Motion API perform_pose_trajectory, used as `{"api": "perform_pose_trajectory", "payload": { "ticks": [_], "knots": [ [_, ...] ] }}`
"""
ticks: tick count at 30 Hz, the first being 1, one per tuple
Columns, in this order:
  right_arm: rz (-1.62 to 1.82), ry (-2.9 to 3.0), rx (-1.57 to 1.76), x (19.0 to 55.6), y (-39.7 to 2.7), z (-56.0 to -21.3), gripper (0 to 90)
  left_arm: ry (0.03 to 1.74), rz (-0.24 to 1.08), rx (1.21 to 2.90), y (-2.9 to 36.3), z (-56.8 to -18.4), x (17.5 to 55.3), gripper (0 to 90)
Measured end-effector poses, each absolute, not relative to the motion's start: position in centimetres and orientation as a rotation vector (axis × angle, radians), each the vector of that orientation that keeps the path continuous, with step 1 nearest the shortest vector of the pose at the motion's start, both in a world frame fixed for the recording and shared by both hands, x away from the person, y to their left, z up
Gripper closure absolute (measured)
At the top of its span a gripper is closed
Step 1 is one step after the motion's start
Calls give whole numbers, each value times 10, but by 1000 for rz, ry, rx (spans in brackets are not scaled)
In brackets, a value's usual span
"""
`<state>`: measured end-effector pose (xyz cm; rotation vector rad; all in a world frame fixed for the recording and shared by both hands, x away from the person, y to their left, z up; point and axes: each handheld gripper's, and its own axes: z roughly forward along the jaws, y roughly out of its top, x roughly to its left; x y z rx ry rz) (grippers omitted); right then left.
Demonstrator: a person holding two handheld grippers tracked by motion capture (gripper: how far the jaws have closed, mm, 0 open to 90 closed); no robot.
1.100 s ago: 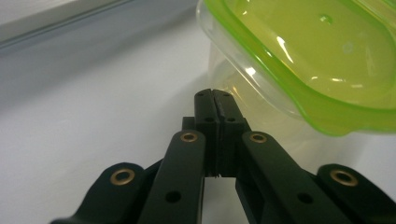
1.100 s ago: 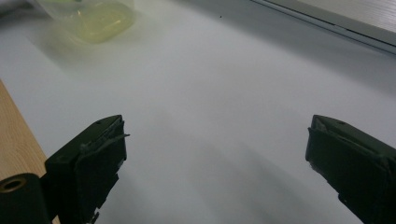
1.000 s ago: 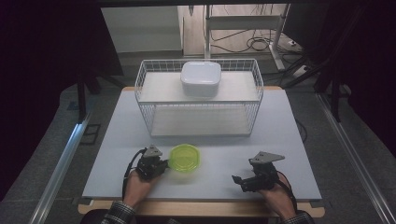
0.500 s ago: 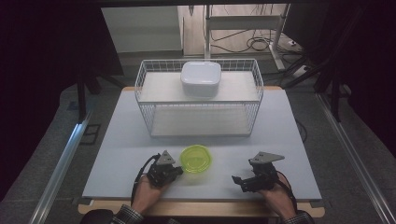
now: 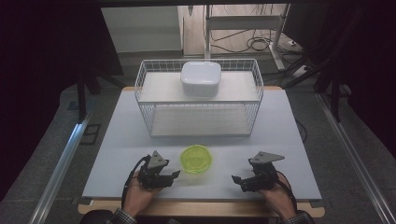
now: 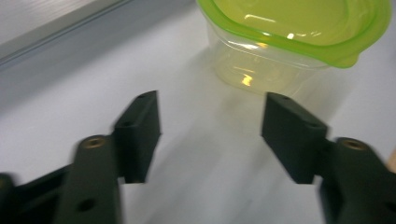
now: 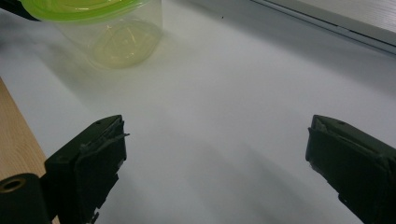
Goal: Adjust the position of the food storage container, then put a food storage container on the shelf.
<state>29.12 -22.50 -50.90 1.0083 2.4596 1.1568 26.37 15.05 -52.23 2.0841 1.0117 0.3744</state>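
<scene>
A clear tub with a lime-green lid [image 5: 196,159] stands on the white tabletop [image 5: 289,140] near the front edge. My left gripper [image 5: 173,176] sits just left of the tub, and its jaws have just been opening. In the left gripper view they stand apart with nothing between them [image 6: 210,100], and the tub [image 6: 280,46] is a short way beyond the tips. My right gripper [image 5: 237,179] rests to the tub's right, open and empty [image 7: 217,126]. The right gripper view has the tub [image 7: 112,32] at the upper left.
A white wire basket [image 5: 254,100] stands across the back middle of the table, with a white lidded box [image 5: 201,78] on its upper level. A wooden strip [image 7: 14,140] runs along the table's front edge. Dark floor, rails and cables surround the table.
The green-lidded tub has shifted a little to the right. My left gripper moved right and toward the front edge alongside it, and its jaws now stand open, clear of the tub. The right gripper stayed put.
</scene>
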Motion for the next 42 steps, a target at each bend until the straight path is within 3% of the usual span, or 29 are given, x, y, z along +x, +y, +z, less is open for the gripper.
{"api": "perform_pose_trajectory", "payload": {
  "ticks": [5,11,24,42],
  "knots": [
    [1158,2459,1007,291,-225,-509,53,1049,395,2031,164,-520,258,171],
    [1155,2460,1005,292,-225,-510,51,1058,408,2027,175,-525,252,82],
    [1167,2443,1030,294,-226,-510,16,1011,412,2000,181,-527,251,23],
    [1305,2476,1090,315,-203,-489,20,983,435,2024,179,-529,251,19]
  ]
}}
